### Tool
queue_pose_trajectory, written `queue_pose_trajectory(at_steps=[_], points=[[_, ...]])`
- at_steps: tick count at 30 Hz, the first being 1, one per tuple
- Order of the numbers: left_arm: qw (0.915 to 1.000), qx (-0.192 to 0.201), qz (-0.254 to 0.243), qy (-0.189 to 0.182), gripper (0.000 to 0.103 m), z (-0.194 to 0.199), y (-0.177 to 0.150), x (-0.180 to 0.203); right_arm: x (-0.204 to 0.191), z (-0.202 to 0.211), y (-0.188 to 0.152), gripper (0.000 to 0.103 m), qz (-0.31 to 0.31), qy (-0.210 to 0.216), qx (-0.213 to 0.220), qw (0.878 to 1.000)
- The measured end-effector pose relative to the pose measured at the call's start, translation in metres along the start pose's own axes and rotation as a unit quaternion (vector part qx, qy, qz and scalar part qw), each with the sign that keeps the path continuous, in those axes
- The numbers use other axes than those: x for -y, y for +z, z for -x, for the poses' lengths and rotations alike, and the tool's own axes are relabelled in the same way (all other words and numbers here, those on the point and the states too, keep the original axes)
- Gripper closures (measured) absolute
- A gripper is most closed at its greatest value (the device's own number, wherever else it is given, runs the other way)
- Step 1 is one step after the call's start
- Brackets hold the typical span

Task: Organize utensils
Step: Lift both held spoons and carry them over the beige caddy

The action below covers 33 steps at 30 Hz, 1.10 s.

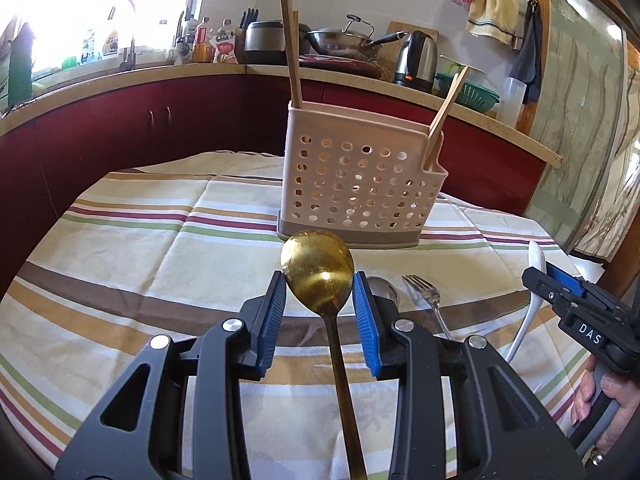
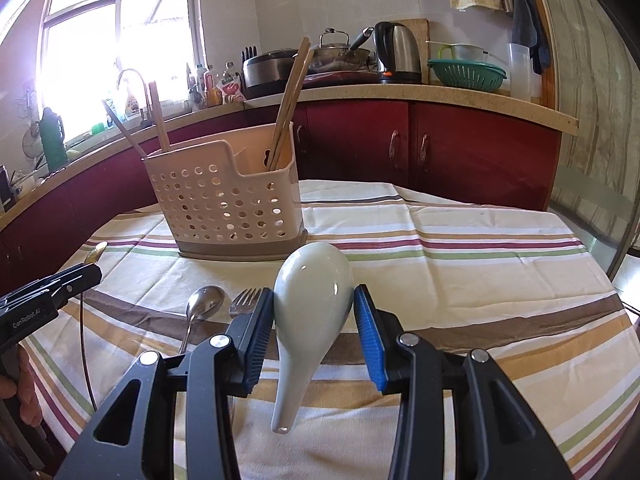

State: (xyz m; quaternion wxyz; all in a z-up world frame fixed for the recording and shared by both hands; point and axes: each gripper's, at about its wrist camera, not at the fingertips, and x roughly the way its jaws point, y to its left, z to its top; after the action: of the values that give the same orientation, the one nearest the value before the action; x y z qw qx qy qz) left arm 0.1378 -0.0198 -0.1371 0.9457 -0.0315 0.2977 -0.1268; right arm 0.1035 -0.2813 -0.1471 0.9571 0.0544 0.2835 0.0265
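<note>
A beige perforated utensil holder (image 1: 356, 184) (image 2: 228, 208) stands on the striped tablecloth with wooden chopsticks (image 1: 291, 52) (image 2: 288, 108) in it. My left gripper (image 1: 320, 292) has its jaws on both sides of a gold spoon's bowl (image 1: 318, 276), pads touching its edges. My right gripper (image 2: 312, 304) holds a pale ceramic soup spoon (image 2: 310, 308) between its pads, bowl forward; it shows at the right of the left wrist view (image 1: 534, 276). A steel spoon (image 2: 204, 304) (image 1: 384, 288) and a fork (image 2: 244, 300) (image 1: 426, 296) lie on the cloth between the grippers.
The striped tablecloth (image 1: 140, 240) (image 2: 480, 260) covers the table. Red cabinets and a counter with a kettle (image 1: 416, 60), pots, bottles and a green colander (image 2: 466, 72) run behind. A glass partition stands at the right.
</note>
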Motion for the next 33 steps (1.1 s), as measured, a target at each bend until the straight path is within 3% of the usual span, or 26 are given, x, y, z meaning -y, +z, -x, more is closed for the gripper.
queue_pose_trajectory(at_steps=[18, 33], points=[[0.9993, 0.036, 0.005, -0.001, 0.070, 0.030, 0.002, -0.001, -0.003, 0.016, 0.002, 0.062, 0.004, 0.002, 0.020, 1.000], [0.9941, 0.108, -0.003, 0.003, 0.070, 0.050, 0.033, 0.000, -0.011, 0.028, 0.026, 0.062, 0.010, 0.013, 0.062, 0.998]])
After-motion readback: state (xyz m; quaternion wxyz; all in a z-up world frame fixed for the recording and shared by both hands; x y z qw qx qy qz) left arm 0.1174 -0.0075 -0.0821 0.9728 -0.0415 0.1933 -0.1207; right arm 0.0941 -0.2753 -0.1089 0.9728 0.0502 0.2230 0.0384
